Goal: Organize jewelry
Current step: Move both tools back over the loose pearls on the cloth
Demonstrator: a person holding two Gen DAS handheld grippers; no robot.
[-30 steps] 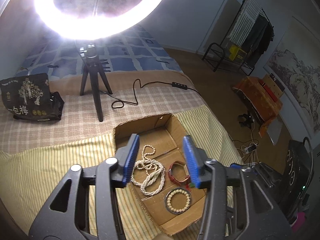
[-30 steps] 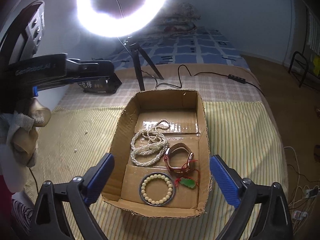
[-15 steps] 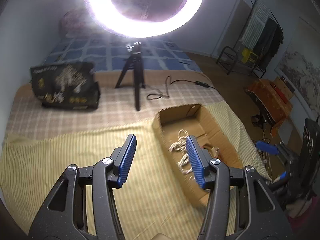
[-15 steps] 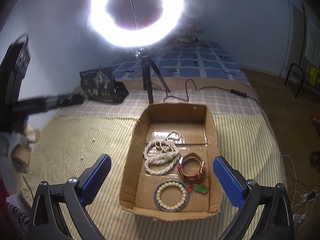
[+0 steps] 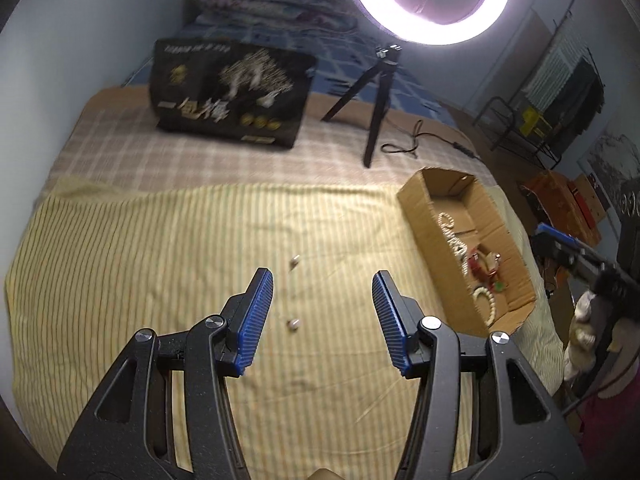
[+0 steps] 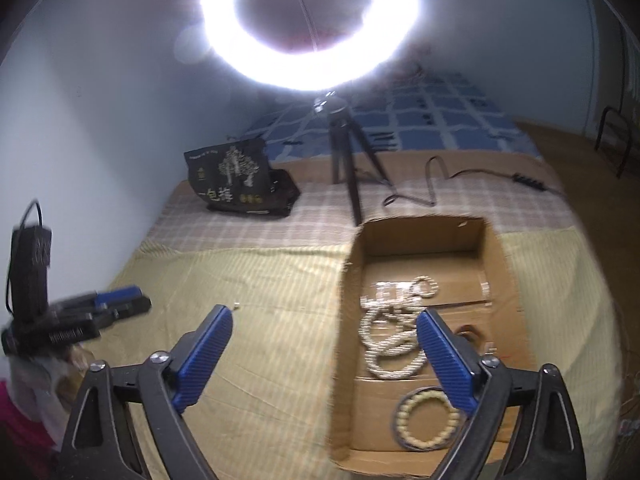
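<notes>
Bed (image 5: 160, 260) under striped yellow sheet is serving as work surface; cardboard box (image 5: 430, 236) is sitting at its right side, likely as the collecting tray, already holding pearl necklace (image 6: 390, 344), bead bracelet (image 6: 424, 422) and a red strap piece (image 5: 480, 266); two small loose pieces (image 5: 294, 324) are lying on the sheet outside it. Left claw (image 5: 322, 318) is hovering wide apart, empty, framing the nearer piece; right claw (image 6: 324, 360) is gaping, empty, straddling the box's near wall.

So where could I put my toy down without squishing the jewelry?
The far end of the cardboard box is bare, beyond the pearl necklace. The striped yellow cloth left of the box is mostly free, except two tiny pieces near the left gripper. The box's near end is crowded with the bead bracelet.
</notes>
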